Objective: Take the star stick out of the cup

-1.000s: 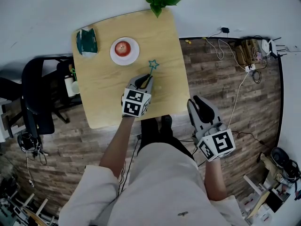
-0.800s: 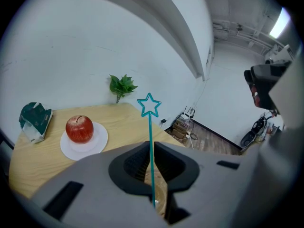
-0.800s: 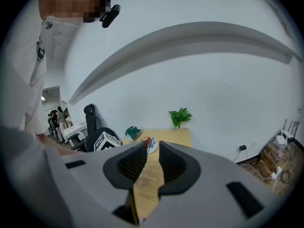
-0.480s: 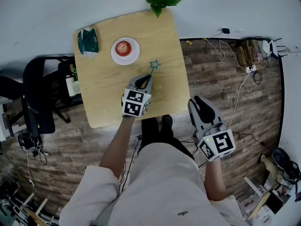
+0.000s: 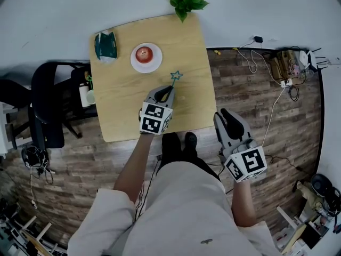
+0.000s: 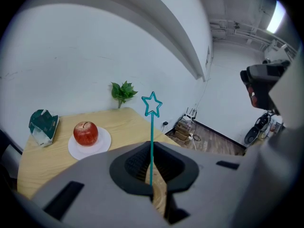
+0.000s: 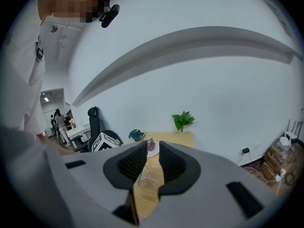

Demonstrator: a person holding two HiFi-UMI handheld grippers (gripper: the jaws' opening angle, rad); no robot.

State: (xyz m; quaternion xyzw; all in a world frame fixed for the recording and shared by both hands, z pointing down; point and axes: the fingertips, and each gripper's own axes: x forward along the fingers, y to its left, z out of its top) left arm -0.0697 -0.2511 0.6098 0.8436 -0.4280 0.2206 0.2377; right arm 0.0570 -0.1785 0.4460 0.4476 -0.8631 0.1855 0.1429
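The teal star stick (image 6: 152, 141) stands upright between the jaws of my left gripper (image 6: 153, 186), which is shut on its thin shaft; its star (image 6: 152, 104) rises above the jaws. From the head, my left gripper (image 5: 163, 94) is over the table's middle and the star (image 5: 176, 76) pokes out beyond it. A clear cup (image 7: 144, 175) shows faintly on the table between the right jaws; in the head view it is hidden under the left gripper. My right gripper (image 5: 230, 119) hangs off the table's right edge over the floor, jaws close together and empty.
A red apple (image 5: 143, 53) lies on a white plate (image 5: 154, 64) behind the left gripper. A green packet (image 5: 105, 45) sits at the wooden table's (image 5: 122, 105) far left corner, a small plant (image 5: 187, 1) at its far right corner. A black chair (image 5: 45, 105) stands left of it.
The head view has shifted slightly. The left gripper still holds the stick in about the same spot, and the right gripper has barely moved.
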